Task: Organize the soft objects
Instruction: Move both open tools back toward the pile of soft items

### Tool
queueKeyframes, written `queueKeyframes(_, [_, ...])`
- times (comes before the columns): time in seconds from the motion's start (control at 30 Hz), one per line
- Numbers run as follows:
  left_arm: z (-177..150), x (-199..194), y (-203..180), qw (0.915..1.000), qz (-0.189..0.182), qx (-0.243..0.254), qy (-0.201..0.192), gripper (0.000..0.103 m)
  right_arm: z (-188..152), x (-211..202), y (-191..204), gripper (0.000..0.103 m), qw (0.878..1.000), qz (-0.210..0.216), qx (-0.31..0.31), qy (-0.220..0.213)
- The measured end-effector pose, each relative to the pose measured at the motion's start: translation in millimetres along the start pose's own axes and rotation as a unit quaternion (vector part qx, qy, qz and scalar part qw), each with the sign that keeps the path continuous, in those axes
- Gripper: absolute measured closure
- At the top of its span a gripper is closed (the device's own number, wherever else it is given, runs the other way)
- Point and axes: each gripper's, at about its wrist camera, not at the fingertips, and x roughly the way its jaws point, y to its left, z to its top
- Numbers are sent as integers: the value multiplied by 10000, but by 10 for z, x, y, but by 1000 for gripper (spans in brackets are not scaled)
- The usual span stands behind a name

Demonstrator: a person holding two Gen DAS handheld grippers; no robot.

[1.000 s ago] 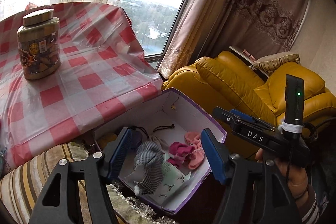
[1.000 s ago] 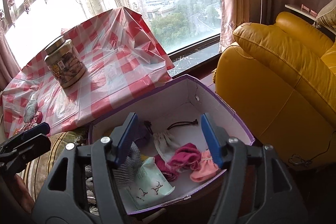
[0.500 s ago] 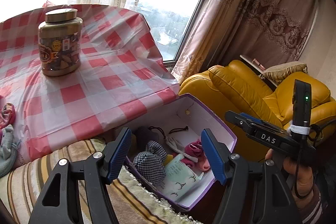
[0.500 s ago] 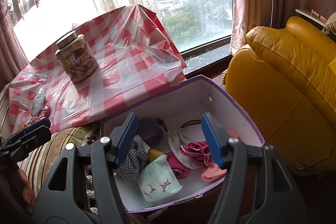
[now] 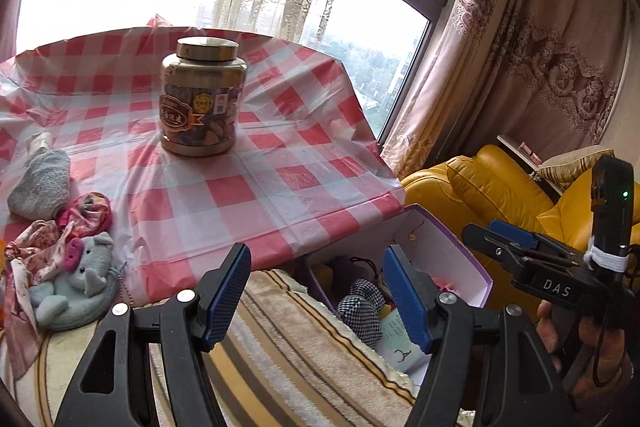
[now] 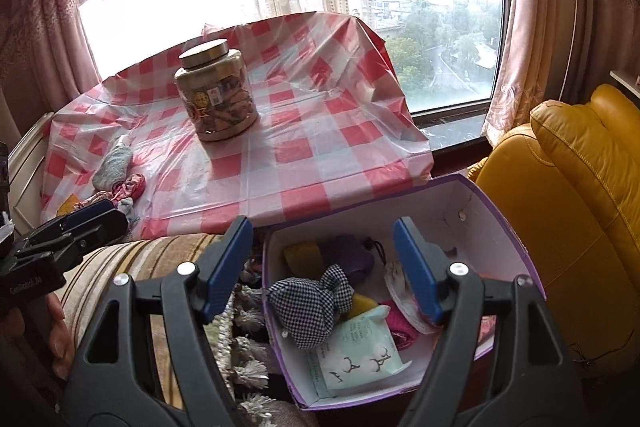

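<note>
A purple-edged white box (image 6: 496, 211) stands beside the table and holds a checked pouch (image 6: 310, 303), a tissue pack (image 6: 360, 351), pink, purple and yellow soft things. On the table's left edge lie a grey sock (image 5: 42, 183), a floral cloth (image 5: 36, 247) and a grey elephant plush (image 5: 80, 279). My left gripper (image 5: 316, 291) is open and empty above the striped cushion. My right gripper (image 6: 324, 267) is open and empty above the box. The box also shows in the left wrist view (image 5: 448, 247).
A gold-lidded jar (image 5: 202, 99) stands mid-table on the red checked cloth (image 5: 256, 187). A yellow leather armchair (image 6: 580, 195) is to the right of the box. A striped cushion (image 5: 304, 359) lies in front of the table. Window and curtains are behind.
Both grippers have pulled up and back from the box, the left swinging left toward the table. The checked pouch now lies loose in the box. The sock, cloth and plush came into view.
</note>
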Motion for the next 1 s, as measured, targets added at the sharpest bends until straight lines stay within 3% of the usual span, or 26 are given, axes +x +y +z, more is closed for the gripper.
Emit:
queueKeyframes(0.17, [-48, -209, 150, 9997, 225, 27, -62, 23, 23, -184, 425, 12, 9982, -199, -481, -291])
queueKeyframes(0.27, [-93, -385, 203, 9972, 722, 134, -145, 23, -14, -110, 653, 9, 9954, -480, -807, -191])
queueKeyframes(0.47, [-166, -771, 490, 9742, 2210, 236, -397, 18, -27, -28, 932, 5, 9937, -576, -964, -34])
queueKeyframes(0.6, [-250, -973, 744, 9612, 2702, 299, -462, 11, -51, -41, 1088, 3, 9901, -510, -1297, -189])
queueKeyframes(0.8, [-361, -1133, 1065, 9622, 2677, 28, -493, 11, -104, 120, 1185, 3, 9929, 364, -1108, 240])
queueKeyframes(0.93, [-428, -1236, 1314, 9727, 2209, -513, -492, 11, -161, 280, 1266, 3, 9890, 824, -1075, 593])
queueKeyframes(1.0, [-457, -1281, 1452, 9725, 2121, -793, -547, 11, -191, 330, 1346, 3, 9865, 918, -1198, 639])
